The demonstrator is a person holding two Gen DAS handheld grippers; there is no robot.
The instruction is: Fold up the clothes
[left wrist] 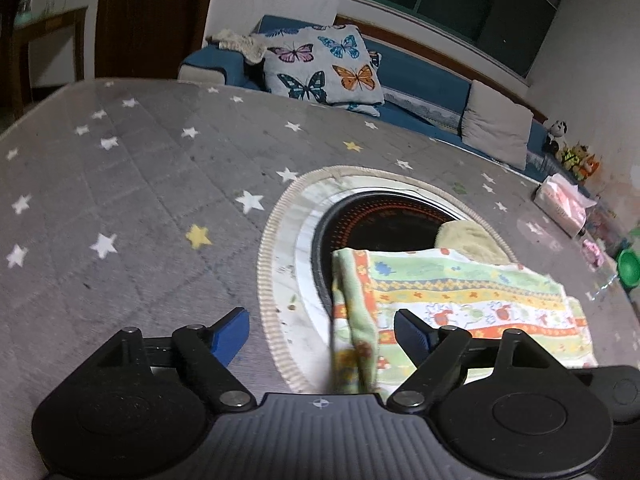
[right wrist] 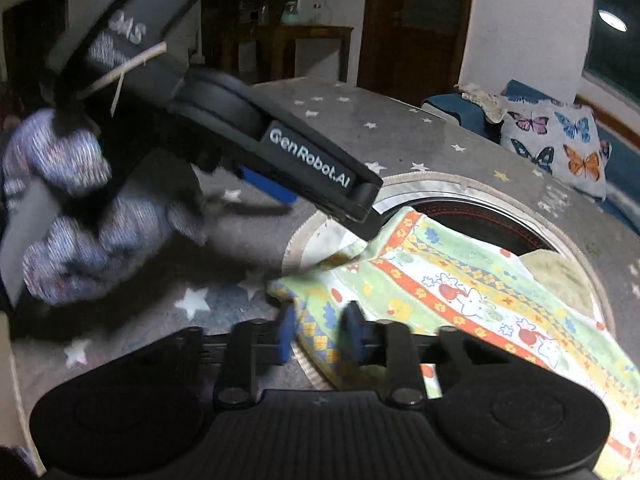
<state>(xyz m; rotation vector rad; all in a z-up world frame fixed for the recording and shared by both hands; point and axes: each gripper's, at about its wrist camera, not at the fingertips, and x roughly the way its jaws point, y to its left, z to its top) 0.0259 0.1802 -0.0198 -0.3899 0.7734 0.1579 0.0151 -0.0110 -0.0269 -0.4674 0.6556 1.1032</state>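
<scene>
Pinching the cloth [right wrist: 460,292], the right gripper [right wrist: 316,336] needed tension; the left gripper [left wrist: 322,332] straddled its edge, fingers spread.

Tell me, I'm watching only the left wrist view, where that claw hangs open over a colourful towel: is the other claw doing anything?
Observer: Yes. In the right wrist view the right gripper looks pinched on the near edge of the towel, though the picture is blurred there.
Operator: And who is carrying the claw I'm looking through?
Observer: A hand in a speckled knitted glove holds the left gripper by its handle, and its side bears the label GenRobot.AI.
</scene>
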